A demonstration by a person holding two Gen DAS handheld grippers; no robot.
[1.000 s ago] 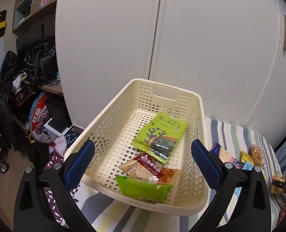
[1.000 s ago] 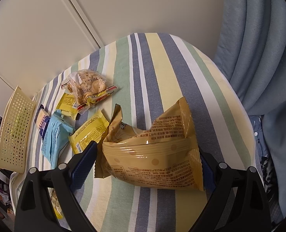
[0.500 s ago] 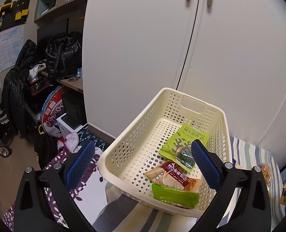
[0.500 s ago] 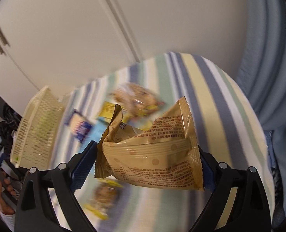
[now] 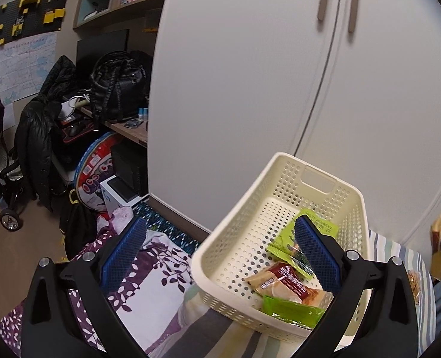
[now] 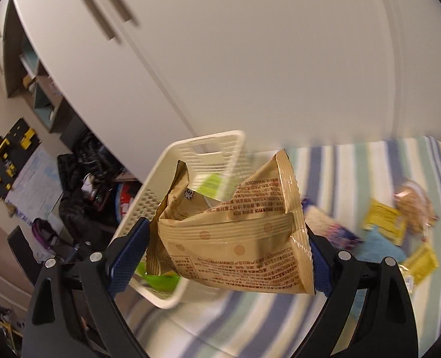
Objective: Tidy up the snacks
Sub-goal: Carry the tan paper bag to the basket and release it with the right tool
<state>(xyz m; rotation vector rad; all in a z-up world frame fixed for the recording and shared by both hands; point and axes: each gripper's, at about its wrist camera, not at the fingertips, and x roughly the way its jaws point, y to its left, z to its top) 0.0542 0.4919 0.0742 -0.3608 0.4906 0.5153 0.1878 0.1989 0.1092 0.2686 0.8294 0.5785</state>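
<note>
My right gripper (image 6: 225,250) is shut on a tan snack bag (image 6: 235,238), held in the air in front of the cream perforated basket (image 6: 172,185). In the left wrist view the basket (image 5: 241,223) sits on the striped cloth and holds a green seaweed packet (image 5: 283,246), a red-brown packet (image 5: 283,280) and a bright green packet (image 5: 289,310). My left gripper (image 5: 220,262) is open and empty, hovering at the basket's left wall. The tan bag (image 5: 439,247) shows at the right edge of that view.
Loose snacks lie on the striped cloth (image 6: 325,307): yellow packets (image 6: 384,220), a blue packet (image 6: 378,247) and a clear bag of crackers (image 6: 414,205). White wardrobe doors (image 5: 280,74) stand behind the basket. Bags, a jacket and a stroller crowd the floor at left (image 5: 41,149).
My right gripper has lifted the tan bag off the cloth and swung it left toward the basket. The left gripper has drifted left, so the basket now sits right of centre.
</note>
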